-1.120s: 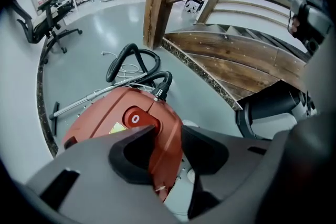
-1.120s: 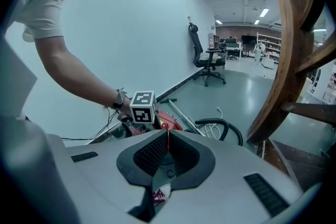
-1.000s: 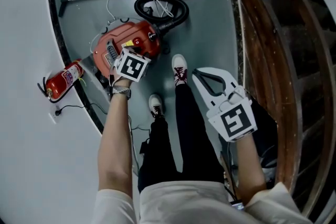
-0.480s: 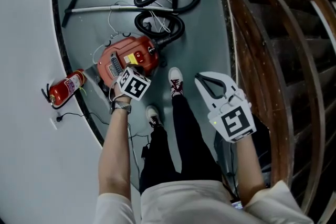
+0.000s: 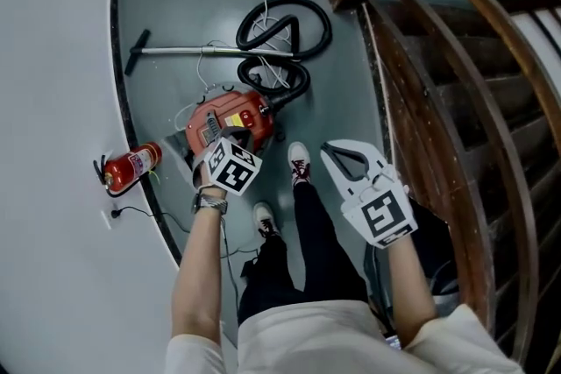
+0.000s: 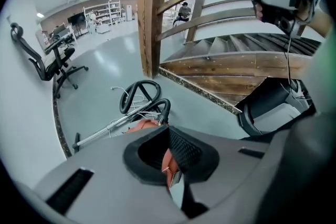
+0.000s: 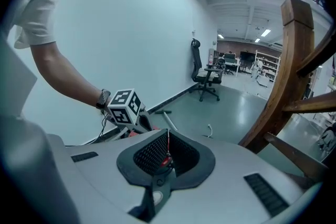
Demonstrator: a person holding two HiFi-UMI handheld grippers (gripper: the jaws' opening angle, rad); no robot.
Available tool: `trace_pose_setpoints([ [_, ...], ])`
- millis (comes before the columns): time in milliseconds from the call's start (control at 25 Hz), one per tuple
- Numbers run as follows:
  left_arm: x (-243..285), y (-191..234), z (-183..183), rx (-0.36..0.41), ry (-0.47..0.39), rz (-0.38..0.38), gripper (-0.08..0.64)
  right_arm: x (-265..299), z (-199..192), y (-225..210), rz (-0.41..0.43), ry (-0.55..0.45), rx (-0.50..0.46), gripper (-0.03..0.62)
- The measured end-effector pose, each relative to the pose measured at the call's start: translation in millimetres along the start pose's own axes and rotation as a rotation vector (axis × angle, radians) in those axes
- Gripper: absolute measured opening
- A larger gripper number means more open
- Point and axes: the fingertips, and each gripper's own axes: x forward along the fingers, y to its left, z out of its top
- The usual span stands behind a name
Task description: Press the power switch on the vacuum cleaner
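Vacuum cleaner (image 5: 235, 120) on grey floor (image 5: 175, 13), black hose (image 5: 285, 35) coiled beside it

At centre, the vacuum (image 5: 237, 120) is red with a black hose (image 5: 286, 3). The extinguisher (image 5: 131, 168) at left is red. The floor (image 5: 175, 13) is grey-green, the wall (image 5: 53, 57) pale grey, and the stairs (image 5: 429, 101) at right dark brown.

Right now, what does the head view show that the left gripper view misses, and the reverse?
Head view only: the red fire extinguisher lying near the wall, and the person's shoes.

Left gripper view only: the office chairs and the distant shelving.

Both: the red vacuum cleaner, its coiled hose, the wand lying on the floor, and the wooden staircase.
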Motion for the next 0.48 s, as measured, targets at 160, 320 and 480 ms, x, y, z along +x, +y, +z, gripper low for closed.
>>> trace_pose_setpoints([
  [160, -49.9, -3.9, 13.8, 0.009, -0.08, 0.027, 0.001, -17.5, 28.3, 13.4, -0.028, -0.03, -0.021, 0.03],
  [320, -99.3, -5.4, 31.9, 0.019, -0.165, 0.068, 0.001, -33.8, 49.2, 19.9, -0.075, -0.063, -0.042, 0.03],
  [480, -149.0, -12.4, 44.8, 0.037, -0.251, 0.104, 0.002, -50.6, 65.9, 29.8, -0.115, -0.086, -0.051, 0.031],
])
